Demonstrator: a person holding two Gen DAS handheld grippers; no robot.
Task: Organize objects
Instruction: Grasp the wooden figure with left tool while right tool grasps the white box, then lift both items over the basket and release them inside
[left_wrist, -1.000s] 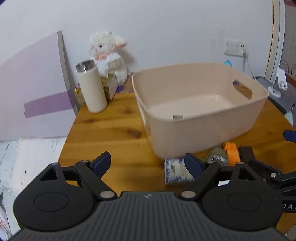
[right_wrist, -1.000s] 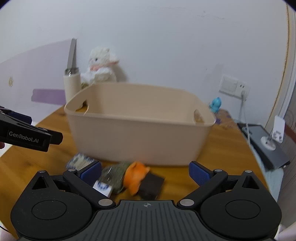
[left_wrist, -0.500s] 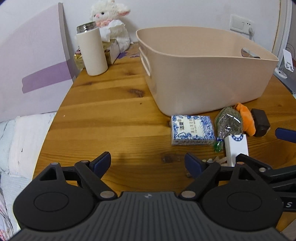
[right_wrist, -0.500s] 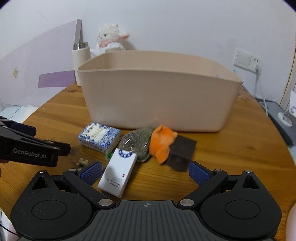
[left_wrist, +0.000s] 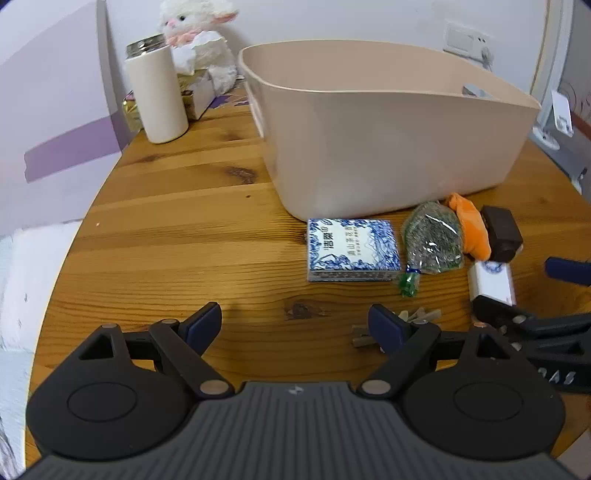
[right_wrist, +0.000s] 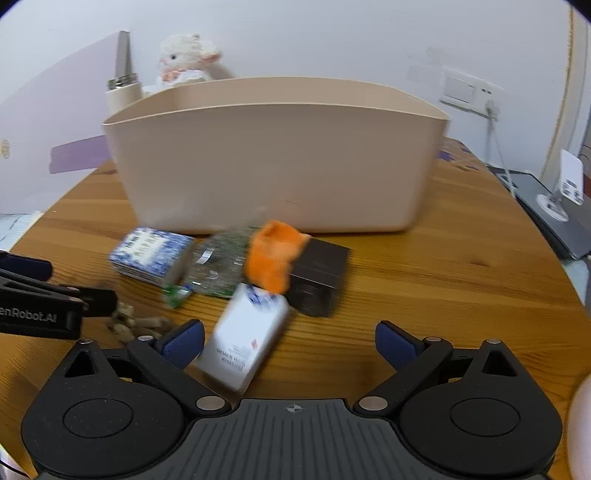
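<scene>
A beige plastic bin (left_wrist: 388, 147) stands on the round wooden table (left_wrist: 177, 236); it also shows in the right wrist view (right_wrist: 277, 166). In front of it lie a blue-and-white box (left_wrist: 352, 249), a clear bag of green bits (left_wrist: 432, 240), an orange soft toy (left_wrist: 471, 230), a dark brown block (left_wrist: 500, 232) and a white box (right_wrist: 245, 338). Small beige pieces (left_wrist: 417, 317) lie by the left gripper's right finger. My left gripper (left_wrist: 295, 325) is open and empty above the table. My right gripper (right_wrist: 290, 341) is open, with the white box between its fingers.
A cream bottle (left_wrist: 157, 99) and a white plush lamb (left_wrist: 201, 40) stand at the back left by a purple board (left_wrist: 55, 122). A wall socket (right_wrist: 465, 90) and a grey device with a white stand (right_wrist: 554, 199) are at the right.
Both grippers have dropped lower and closer to the items in front of the bin. The right gripper has moved up to the white box, which now lies between its fingers.
</scene>
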